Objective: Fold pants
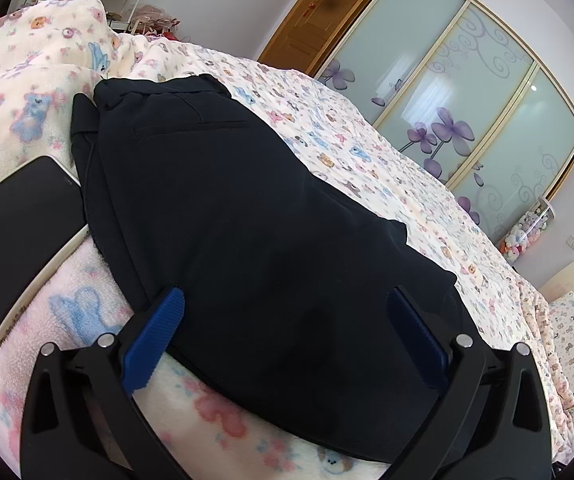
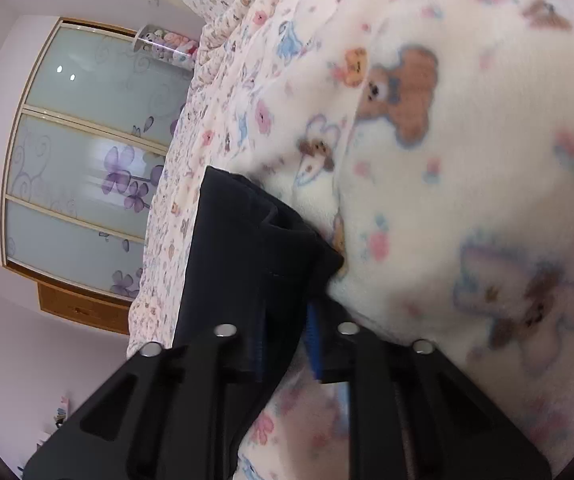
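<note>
We judge the pants partly folded; left gripper spread wide, empty; right gripper clamps the near edge.

Your left gripper hangs low over the near end of the dark pants, its blue-padded fingers spread wide, one on each side of the cloth. The pants lie folded lengthwise on the teddy-bear blanket, waistband and a back pocket at the far end. A black tablet rests just left of them, touching their edge. A wardrobe with frosted flower doors stands far right.
</note>
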Demonstrator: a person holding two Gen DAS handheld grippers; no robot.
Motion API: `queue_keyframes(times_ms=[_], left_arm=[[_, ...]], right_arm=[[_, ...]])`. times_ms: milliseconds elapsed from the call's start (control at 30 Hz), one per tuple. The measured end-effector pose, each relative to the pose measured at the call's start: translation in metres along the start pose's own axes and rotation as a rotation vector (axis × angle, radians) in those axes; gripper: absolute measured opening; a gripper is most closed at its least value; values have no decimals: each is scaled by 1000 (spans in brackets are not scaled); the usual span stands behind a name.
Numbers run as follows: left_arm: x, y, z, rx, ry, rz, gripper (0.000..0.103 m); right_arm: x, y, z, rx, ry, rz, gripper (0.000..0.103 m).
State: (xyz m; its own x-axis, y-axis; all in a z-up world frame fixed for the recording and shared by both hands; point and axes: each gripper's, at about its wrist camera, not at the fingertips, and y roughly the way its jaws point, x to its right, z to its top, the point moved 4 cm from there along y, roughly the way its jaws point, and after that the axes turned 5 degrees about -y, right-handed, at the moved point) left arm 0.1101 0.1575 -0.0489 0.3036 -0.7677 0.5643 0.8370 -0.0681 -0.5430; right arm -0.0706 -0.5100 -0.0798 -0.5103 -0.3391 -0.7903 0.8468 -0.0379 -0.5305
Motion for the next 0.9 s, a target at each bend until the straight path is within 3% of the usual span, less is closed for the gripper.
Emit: queue_keyframes(times_ms=[133, 267, 367, 533, 633, 667, 733, 800, 900], left_arm=[[0, 0, 0, 0, 0, 1, 101], [0, 0, 0, 1, 0, 1, 101], [0, 0, 0, 1, 0, 2, 101], [1, 1, -1, -1, 8, 20, 101], [2, 2, -1, -4, 19, 34, 101], [2, 2, -1, -4, 19, 34, 101], [1, 1, 0, -5, 14, 28, 101], [0, 0, 0, -6, 7, 17, 101], [-1, -1, 1, -7, -6, 1, 101]], right_arm=[[-33, -21, -6, 98, -107, 29, 8], [-107, -34, -32, 186, -389, 73, 8], [-160, -30, -68, 189, -559, 133, 8], [-251, -4, -168, 27, -791, 323, 8], [-275, 37, -248, -221, -873, 397, 8], [-272, 62, -282, -357, -896, 374, 8], [-255, 95, -323, -519, -921, 293, 8], [-239, 109, -341, -547, -922, 232, 8], [-253, 94, -328, -502, -908, 290, 8]])
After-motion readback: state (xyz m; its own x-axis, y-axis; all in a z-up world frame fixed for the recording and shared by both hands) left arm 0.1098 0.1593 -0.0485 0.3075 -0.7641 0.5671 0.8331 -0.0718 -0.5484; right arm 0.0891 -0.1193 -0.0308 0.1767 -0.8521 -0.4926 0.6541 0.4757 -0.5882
